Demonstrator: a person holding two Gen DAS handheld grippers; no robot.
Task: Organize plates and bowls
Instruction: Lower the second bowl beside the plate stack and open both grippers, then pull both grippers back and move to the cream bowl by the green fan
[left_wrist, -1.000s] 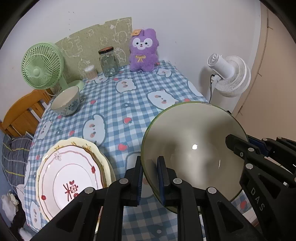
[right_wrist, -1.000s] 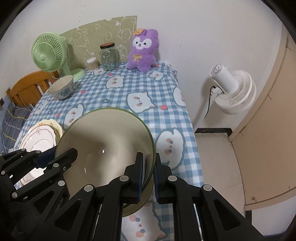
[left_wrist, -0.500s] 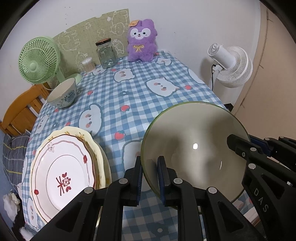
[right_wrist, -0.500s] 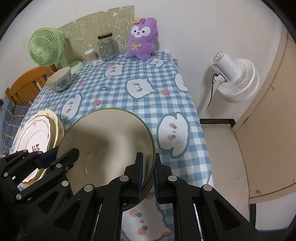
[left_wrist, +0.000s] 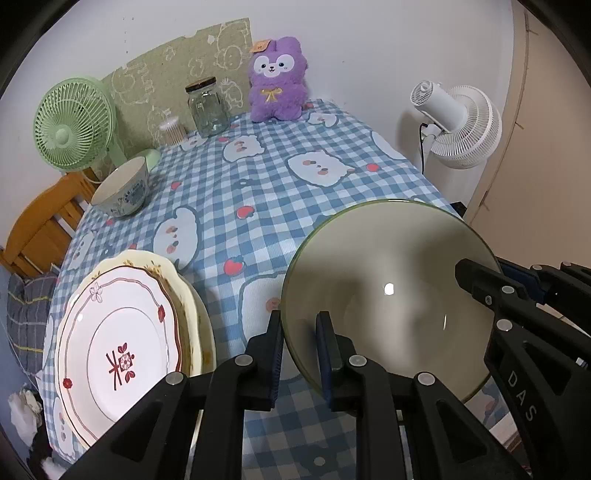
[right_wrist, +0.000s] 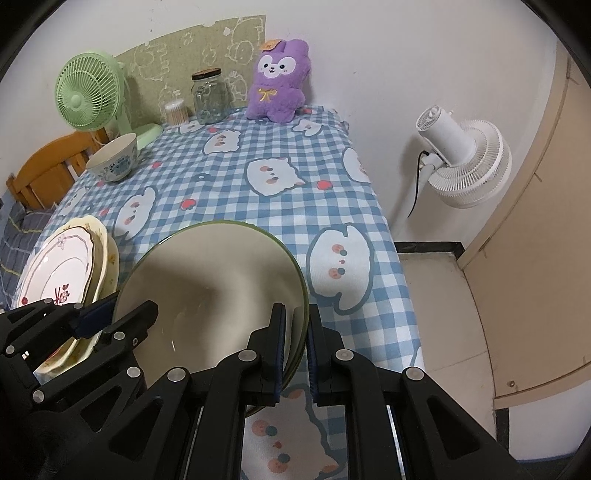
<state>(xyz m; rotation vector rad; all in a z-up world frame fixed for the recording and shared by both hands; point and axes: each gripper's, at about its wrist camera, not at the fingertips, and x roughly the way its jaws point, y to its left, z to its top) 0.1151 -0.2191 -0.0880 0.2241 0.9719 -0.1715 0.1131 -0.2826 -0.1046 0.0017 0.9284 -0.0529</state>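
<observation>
Bowl (left_wrist: 391, 295), big, beige with a green rim, sits low over the near end of the checked tablecloth (left_wrist: 258, 184), gripped from both sides. Its base and underside are hidden; contact with the cloth cannot be told. Plate stack (left_wrist: 122, 343) lies just left of it, lower edge cut off behind the gripper arms; how many plates are in the stack is unclear. Small patterned bowl (left_wrist: 123, 192) is far back by the green fan (left_wrist: 74, 125).

Left gripper (left_wrist: 299, 354): narrow gap, rim between the fingers, outer pad looks barely off the rim. Right gripper (right_wrist: 295, 347): narrow, clamped on the opposite rim.

Against a second ago: bowl and both grippers are lower, table looks closer, more of the plate stack shows, and the left jaws are slightly wider.
</observation>
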